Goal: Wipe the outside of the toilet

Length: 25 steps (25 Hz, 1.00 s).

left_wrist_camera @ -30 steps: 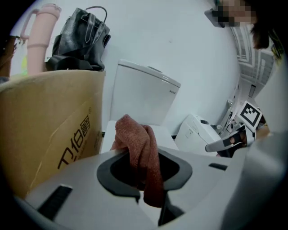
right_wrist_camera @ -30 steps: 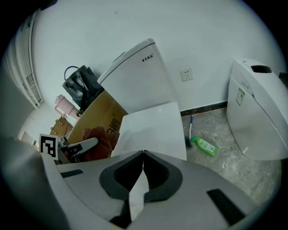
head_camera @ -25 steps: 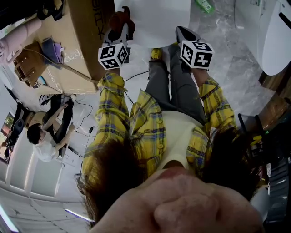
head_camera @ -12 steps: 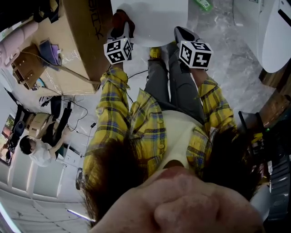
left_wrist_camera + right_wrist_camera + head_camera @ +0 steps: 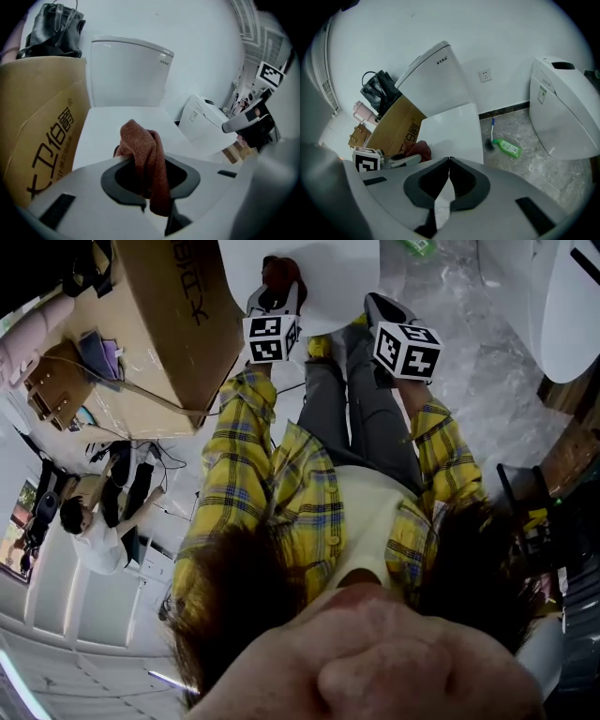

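holding a rust-red cloth (image 5: 145, 154) in the left gripper (image 5: 275, 294), jaws pinched narrow on its fold, bunched end poking up past the tips. hovering over the near part of the closed white toilet lid (image 5: 117, 129); cannot tell whether the cloth touches it. at the far end of the lid, upright against the white wall, the toilet tank (image 5: 126, 75). just left of the toilet, a tall cardboard box (image 5: 37, 131) with a black bag (image 5: 54, 28) on its far top.

keeping the right gripper (image 5: 448, 174) to the right of the left one, near the lid's near right edge, jaws pressed together with nothing between them.

on the grey marbled floor right of the toilet, a green bottle (image 5: 507, 147) lying on its side, a brush (image 5: 491, 138) just beside it. farther right, well apart, a second white toilet (image 5: 562, 108). on the far wall between the two, a socket (image 5: 486, 75).
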Motion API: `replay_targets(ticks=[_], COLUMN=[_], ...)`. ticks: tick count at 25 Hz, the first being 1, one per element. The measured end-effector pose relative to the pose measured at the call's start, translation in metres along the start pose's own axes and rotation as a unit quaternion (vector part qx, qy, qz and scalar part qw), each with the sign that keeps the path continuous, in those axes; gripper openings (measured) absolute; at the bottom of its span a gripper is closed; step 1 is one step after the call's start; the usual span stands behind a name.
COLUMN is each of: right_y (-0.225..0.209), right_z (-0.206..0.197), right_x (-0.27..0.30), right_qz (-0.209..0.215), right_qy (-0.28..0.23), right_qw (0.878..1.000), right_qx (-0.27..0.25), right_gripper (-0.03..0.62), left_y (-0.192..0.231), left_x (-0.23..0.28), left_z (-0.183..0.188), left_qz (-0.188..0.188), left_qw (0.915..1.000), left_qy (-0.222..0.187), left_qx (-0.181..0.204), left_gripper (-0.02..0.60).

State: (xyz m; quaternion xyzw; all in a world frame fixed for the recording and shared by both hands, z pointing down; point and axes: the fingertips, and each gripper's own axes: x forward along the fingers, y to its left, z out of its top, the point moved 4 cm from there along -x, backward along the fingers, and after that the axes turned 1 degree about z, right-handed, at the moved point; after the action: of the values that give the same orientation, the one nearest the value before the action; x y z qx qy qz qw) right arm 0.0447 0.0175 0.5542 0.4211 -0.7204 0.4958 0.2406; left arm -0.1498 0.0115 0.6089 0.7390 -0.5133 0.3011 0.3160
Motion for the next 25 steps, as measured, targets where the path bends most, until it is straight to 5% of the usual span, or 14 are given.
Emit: replay_targets(ticks=[25], right_y=[-0.048], right_z=[-0.007], right_x=[-0.020], right_qz=[-0.042], right_qy=[-0.014], right_qw=[0.997], right_qx=[0.058], right_gripper=[0.026], left_y=[-0.127], left_x=[0.050], left_z=[0.017], left_qz=[-0.156], left_qw=[0.9864], left_qy=[0.035], left_qx=[0.037], left_gripper=[0.098])
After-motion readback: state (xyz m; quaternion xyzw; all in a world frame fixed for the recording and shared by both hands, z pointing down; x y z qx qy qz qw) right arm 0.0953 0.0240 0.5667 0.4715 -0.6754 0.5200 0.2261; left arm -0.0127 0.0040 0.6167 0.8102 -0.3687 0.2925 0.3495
